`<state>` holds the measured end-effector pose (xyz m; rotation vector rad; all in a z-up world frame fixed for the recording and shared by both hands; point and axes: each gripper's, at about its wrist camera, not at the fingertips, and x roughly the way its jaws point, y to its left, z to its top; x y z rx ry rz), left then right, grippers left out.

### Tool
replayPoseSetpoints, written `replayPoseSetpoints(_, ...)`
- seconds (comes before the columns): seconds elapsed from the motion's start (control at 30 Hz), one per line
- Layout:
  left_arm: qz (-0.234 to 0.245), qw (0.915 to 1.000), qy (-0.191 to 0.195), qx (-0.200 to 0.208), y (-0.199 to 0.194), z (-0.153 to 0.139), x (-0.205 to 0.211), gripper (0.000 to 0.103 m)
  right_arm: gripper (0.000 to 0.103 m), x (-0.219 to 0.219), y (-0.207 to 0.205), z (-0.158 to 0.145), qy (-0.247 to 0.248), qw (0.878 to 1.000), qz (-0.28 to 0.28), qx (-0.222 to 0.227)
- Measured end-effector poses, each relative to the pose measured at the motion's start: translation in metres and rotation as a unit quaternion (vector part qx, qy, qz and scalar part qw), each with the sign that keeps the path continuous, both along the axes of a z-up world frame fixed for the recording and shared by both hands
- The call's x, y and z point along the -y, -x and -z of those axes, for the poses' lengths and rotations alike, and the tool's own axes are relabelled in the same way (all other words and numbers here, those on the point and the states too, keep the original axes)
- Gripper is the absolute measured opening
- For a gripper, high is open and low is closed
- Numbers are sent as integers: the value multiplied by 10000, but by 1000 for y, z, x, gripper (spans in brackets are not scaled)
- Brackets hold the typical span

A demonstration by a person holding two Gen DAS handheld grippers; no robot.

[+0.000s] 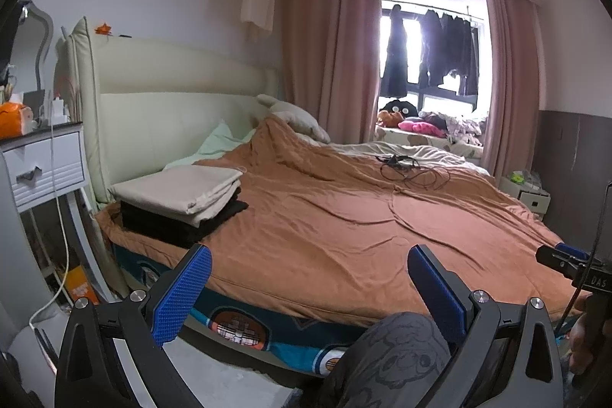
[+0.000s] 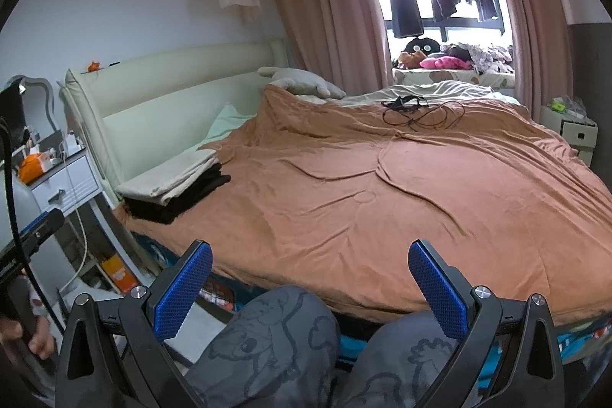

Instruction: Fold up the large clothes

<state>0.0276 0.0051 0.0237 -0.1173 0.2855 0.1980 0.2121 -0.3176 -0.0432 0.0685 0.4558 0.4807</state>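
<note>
Tongs [image 1: 309,287] [image 2: 310,283] gape empty before bed edge [image 2: 382,304], folded stack [image 1: 179,201] leftward.

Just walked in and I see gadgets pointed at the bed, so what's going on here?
A person stands at the bed's near edge holding a claw in each hand. The left claw and right claw are both open and empty, held over the orange-brown blanket. A folded stack, a beige piece on top of a black one, already sits near the headboard. A tangle of black cable lies farther back. Nothing is being gripped right now.
</note>
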Motion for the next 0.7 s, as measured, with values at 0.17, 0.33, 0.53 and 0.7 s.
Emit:
replayPoseSetpoints(0.17, -50, 10000, -9, -8, 1, 0, -1, 103, 103, -1, -1, 0, 7, 10000, -10, 10)
replayPoseSetpoints(0.33, -70, 10000, 12, 24, 3, -1, -2, 103, 103, -4, 1, 0, 3, 10000, -29, 33)
replayPoseSetpoints(0.53, -65, 10000, 5, 26, 5, -1, -1, 103, 103, -3, 1, 0, -14, 10000, -38, -3)
replayPoseSetpoints(0.7, -53, 9999, -44, 109, 9, -2, 2, 103, 103, -2, 1, 0, -23, 10000, -23, -6)
